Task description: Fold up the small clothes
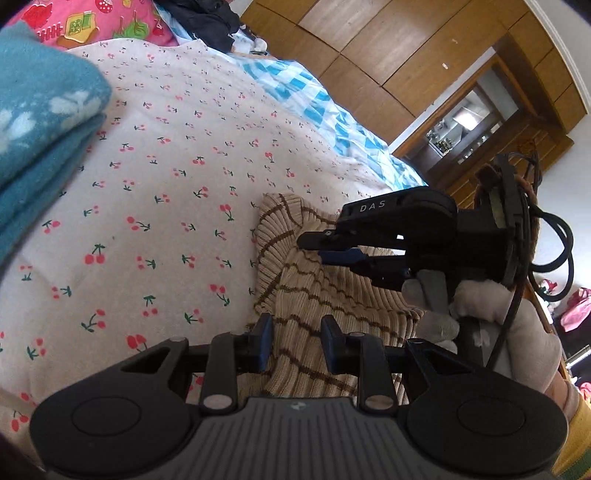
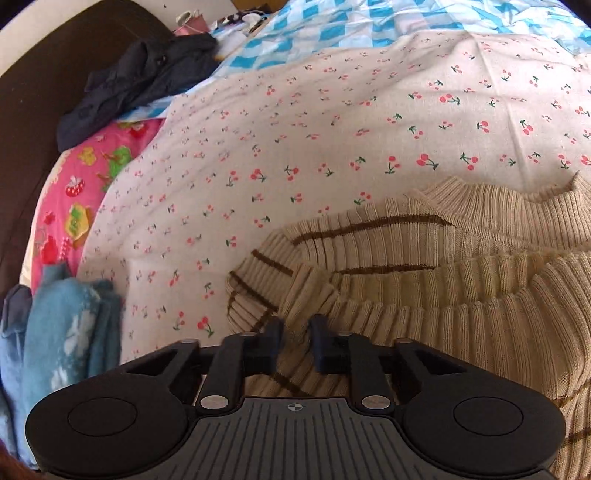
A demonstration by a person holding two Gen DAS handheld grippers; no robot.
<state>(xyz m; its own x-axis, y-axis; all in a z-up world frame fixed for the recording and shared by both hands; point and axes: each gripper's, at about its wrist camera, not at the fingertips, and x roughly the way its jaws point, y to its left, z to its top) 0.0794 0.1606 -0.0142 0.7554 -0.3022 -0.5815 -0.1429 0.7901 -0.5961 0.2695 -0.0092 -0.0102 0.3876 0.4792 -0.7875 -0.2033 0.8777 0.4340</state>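
Note:
A beige ribbed sweater with brown stripes (image 1: 321, 291) lies partly folded on the cherry-print sheet (image 1: 166, 166). My left gripper (image 1: 297, 341) hangs just over its near edge with the jaws apart and nothing between them. My right gripper (image 1: 334, 247) shows in the left wrist view, over the sweater's far side, its fingers nearly together. In the right wrist view the sweater (image 2: 443, 295) fills the lower right, and the right gripper (image 2: 297, 345) sits over a fold of it with a narrow gap between the pads.
A folded blue towel (image 1: 40, 136) lies at the left (image 2: 70, 332). A pink printed pillow (image 2: 77, 206), dark clothes (image 2: 136, 77) and a blue checked quilt (image 2: 332, 33) lie beyond. Wooden wardrobes (image 1: 369, 55) stand behind the bed.

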